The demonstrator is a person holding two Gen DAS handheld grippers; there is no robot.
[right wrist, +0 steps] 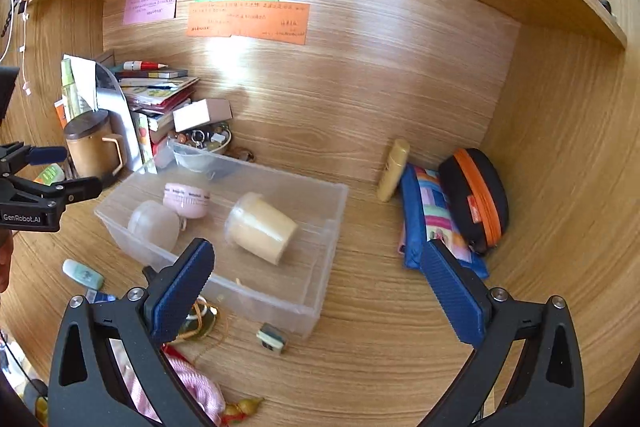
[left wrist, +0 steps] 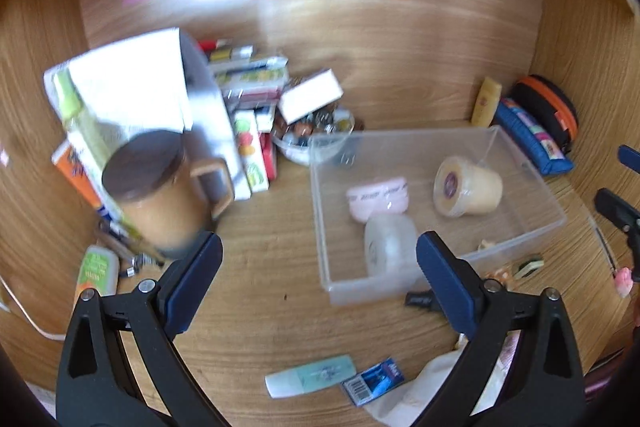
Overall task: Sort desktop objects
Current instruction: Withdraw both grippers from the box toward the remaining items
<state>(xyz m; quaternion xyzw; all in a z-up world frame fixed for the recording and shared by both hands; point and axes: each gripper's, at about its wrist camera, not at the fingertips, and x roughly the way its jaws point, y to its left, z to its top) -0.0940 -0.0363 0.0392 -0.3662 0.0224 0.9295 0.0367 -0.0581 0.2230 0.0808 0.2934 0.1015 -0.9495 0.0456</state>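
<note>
A: Start at the far left. What stands there?

B: A brown lidded mug (right wrist: 93,143) with a handle, in front of a leaning stack of books and boxes (right wrist: 154,95). Just right of it a small bowl of trinkets (right wrist: 202,145) carries a white box (right wrist: 200,115) tilted on top.

A: And the left gripper (left wrist: 319,269)?

B: Its jaws stand wide apart with nothing between them, hovering over bare worktop (left wrist: 260,267) near the mug, just left of the bin.

A: The middle?

B: A clear plastic bin (right wrist: 316,291) sits on the worktop. Inside lie three things: a frosted round container (right wrist: 154,223) at the near left, a pink round case (right wrist: 186,199) touching it on the far side, and a cream cup (right wrist: 260,227) on its side toward the right.

A: Anything loose near the bin?

B: A pale green tube (left wrist: 310,375) and a small blue packet (left wrist: 374,381) lie near the camera, left of the bin's corner. A small square eraser-like piece (right wrist: 271,337) rests just beside its near wall.

A: The right gripper (right wrist: 316,287)?

B: Jaws fully spread, gripping nothing, over the bin's near right corner.

A: Far right?

B: A yellow bottle (right wrist: 394,169) leans on the back panel, then a blue striped pouch (right wrist: 430,223) and a black case with orange zip (right wrist: 476,199), touching one another.
</note>
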